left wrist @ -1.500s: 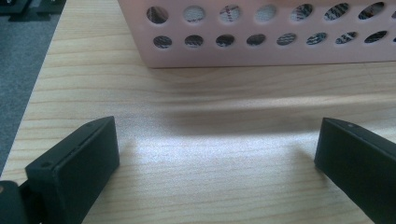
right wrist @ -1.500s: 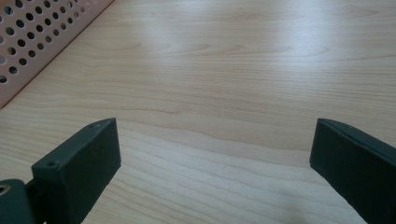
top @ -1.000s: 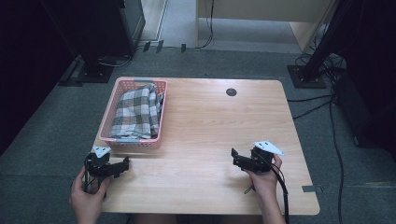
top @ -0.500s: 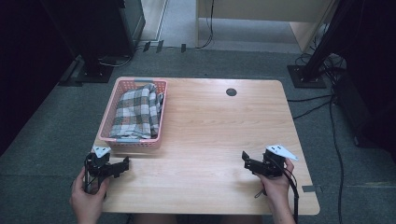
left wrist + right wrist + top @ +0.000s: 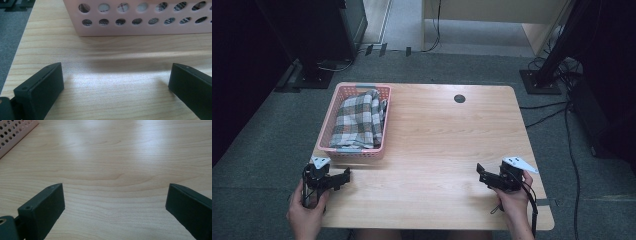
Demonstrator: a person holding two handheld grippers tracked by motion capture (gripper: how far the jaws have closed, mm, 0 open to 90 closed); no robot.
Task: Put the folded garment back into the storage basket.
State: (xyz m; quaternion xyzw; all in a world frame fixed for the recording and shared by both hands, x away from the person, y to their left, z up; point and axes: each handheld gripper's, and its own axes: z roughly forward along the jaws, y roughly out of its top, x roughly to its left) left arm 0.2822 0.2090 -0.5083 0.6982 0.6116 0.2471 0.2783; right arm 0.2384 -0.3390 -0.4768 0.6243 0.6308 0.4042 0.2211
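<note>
Pink basket [image 5: 140,27] cropped at top

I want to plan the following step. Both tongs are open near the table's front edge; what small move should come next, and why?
Probably the left tongs should go forward and up over the near rim of the pink basket, toward the folded checked cloth. They are open, hold nothing, and already face the basket wall. The right tongs, also open, are over bare table farther away.
</note>
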